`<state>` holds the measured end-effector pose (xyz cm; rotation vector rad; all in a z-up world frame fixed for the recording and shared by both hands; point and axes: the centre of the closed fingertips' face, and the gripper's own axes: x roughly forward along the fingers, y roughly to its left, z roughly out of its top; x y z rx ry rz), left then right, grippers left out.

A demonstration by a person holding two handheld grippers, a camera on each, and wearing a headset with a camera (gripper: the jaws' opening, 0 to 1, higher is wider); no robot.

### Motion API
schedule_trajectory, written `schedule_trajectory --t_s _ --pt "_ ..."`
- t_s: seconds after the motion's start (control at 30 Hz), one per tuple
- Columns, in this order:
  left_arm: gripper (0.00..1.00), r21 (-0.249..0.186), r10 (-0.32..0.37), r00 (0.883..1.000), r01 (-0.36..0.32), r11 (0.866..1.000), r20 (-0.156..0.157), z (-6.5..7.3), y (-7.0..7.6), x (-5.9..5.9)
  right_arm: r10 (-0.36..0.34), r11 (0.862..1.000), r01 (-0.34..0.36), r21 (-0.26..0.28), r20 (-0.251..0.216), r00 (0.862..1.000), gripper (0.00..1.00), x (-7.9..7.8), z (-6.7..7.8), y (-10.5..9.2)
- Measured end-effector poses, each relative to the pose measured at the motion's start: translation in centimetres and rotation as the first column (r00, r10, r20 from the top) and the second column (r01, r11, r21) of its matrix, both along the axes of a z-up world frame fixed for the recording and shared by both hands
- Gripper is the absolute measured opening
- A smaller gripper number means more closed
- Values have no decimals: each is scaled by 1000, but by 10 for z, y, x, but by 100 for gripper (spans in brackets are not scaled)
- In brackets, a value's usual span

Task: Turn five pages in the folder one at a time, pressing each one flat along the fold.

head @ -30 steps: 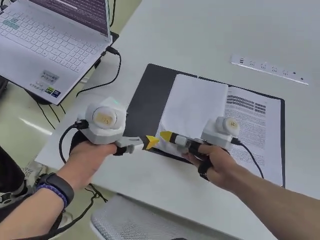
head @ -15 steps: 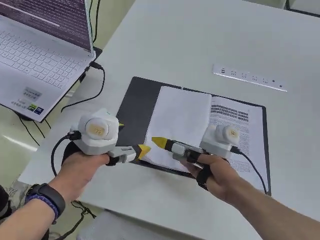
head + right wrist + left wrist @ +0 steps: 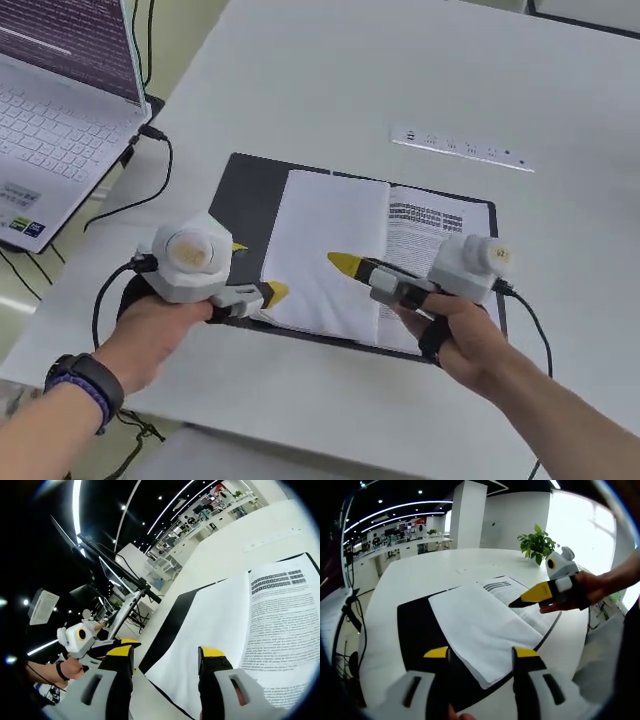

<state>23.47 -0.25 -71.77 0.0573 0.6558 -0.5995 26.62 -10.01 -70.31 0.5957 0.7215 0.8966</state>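
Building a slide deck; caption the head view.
Left tongs and right tongs, both open, poised at the blank white page of an open black folder.

The laptop [image 3: 55, 110] runs off the left and top edges of the head view, and the text on its screen is too small to read. The lines printed on the right-hand page [image 3: 440, 235] are too fine to make out. The left gripper [image 3: 272, 293] covers the near left corner of the folder [image 3: 245, 200], and the right hand [image 3: 465, 340] hides the page's lower part. Markings on the power strip [image 3: 460, 150] are illegible.
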Motion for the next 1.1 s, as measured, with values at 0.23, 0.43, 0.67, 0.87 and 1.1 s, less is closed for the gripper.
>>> schedule_trajectory --t_s 0.23,0.43,0.67,0.87,1.1 --pt "33 27 -21 1000 21 999 -20 -16 -10 3 -11 1000 11 3 15 1000 49 -5 6 -14" --pt "22 39 -39 998 41 998 -46 -30 -19 -4 -24 1000 24 2 12 1000 47 -13 7 -23" --pt "0 80 -34 993 42 996 -109 -54 -12 -17 -37 999 37 2 7 999 48 -14 7 -29" --pt "0 70 -6 991 16 997 -135 -63 -8 -25 -30 999 31 -12 17 999 47 -13 5 -30" --pt "0 80 -15 991 26 996 -133 -62 -8 -25 -17 999 18 -31 28 999 45 -8 2 -29"
